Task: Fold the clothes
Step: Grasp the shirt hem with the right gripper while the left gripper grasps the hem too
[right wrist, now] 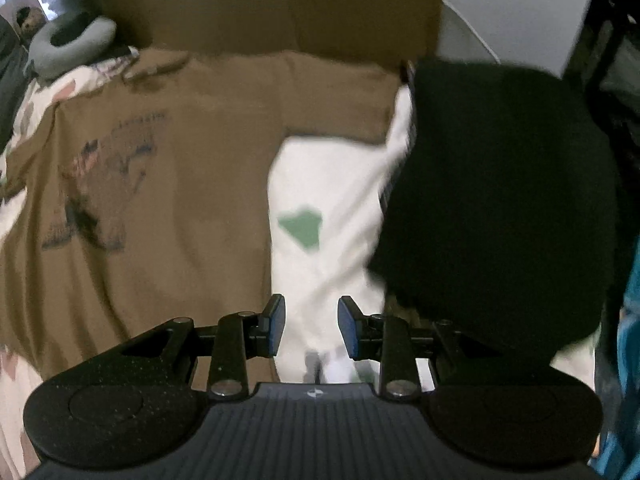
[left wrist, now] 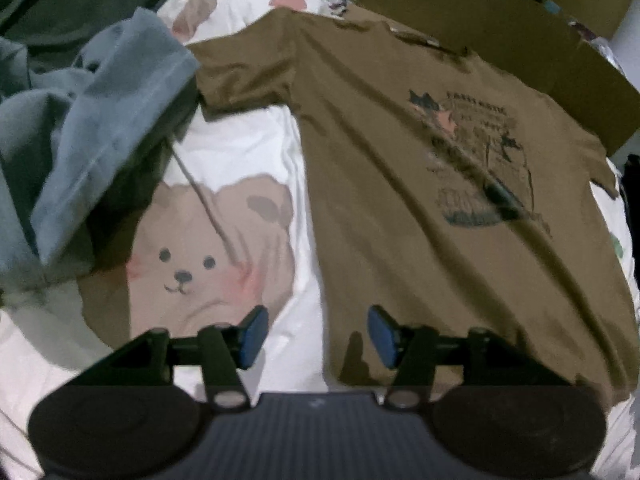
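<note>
A brown T-shirt with a dark printed picture lies spread flat, front up, on a white bedsheet with a bear drawing. My left gripper hovers open over the shirt's lower left hem, with nothing between its blue pads. In the right wrist view the same brown T-shirt fills the left half. My right gripper stands open and empty above the white sheet just beside the shirt's right side edge.
A heap of grey-blue clothes lies left of the shirt. A black garment sits on the bed to the right. A brown cardboard panel stands behind the shirt. A grey neck pillow rests at the back left.
</note>
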A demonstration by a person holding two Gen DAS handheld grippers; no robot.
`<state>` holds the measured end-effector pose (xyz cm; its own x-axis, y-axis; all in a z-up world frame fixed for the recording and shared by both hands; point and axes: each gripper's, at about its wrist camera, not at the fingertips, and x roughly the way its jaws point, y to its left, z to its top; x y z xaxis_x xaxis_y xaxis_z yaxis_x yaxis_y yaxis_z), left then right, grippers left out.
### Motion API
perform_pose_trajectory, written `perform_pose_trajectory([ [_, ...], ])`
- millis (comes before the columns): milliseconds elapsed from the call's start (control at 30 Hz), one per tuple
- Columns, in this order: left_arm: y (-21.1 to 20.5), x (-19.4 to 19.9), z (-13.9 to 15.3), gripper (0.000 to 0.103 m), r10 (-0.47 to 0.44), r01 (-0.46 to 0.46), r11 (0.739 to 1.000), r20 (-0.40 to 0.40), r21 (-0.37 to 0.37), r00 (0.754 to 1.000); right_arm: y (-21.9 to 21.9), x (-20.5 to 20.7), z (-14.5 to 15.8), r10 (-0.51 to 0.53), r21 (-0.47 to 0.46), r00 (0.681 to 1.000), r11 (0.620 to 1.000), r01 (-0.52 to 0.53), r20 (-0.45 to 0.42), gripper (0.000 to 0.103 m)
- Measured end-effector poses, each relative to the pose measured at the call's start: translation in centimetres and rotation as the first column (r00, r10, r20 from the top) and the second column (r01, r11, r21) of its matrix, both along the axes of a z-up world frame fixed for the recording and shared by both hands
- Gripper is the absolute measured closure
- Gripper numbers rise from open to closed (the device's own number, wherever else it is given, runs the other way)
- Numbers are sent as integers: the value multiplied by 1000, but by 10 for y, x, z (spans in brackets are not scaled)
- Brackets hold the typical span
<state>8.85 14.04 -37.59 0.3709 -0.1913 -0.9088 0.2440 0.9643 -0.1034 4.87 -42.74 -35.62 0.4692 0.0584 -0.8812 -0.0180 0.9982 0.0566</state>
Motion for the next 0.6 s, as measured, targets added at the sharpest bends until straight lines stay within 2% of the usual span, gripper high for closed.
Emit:
perform_pose_trajectory([
  [267,-4,-6,-11,45,6,-6,1000,-34,3,999,4,-50,-31,45,-1,995,999,-46,-91,68],
  [600,-5,-12,-22,45,1,0,1000,-65,16,998,2,-65,-60,78,8,983,997,-77,-165,71],
])
